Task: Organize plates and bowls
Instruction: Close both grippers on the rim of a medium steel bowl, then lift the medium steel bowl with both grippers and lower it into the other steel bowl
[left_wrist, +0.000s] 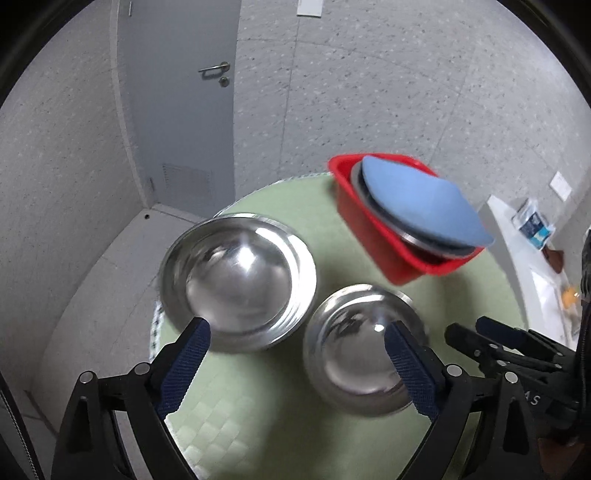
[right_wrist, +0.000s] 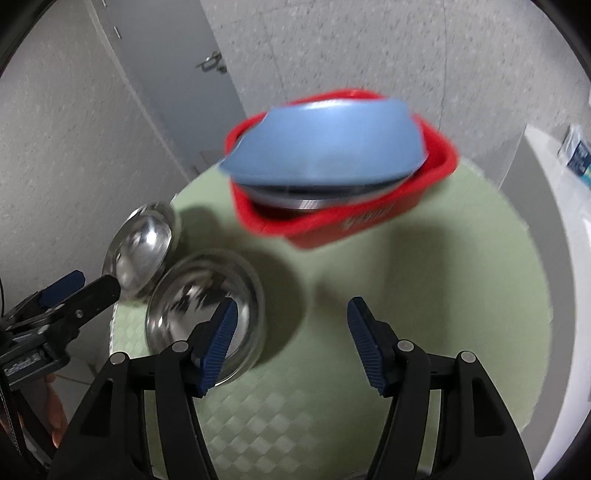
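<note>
Two steel bowls sit on a round green mat. The larger bowl is at the left, the smaller bowl beside it. A red basket at the back holds a blue plate lying on steel plates. My left gripper is open and empty above the two bowls. My right gripper is open and empty above bare mat, right of a steel bowl. The second bowl, the basket and the blue plate show there too.
A grey door and speckled walls stand behind the table. A white counter with small items lies to the right. The right gripper's fingers show at the left wrist view's right edge; the left gripper's fingers at the right wrist view's left.
</note>
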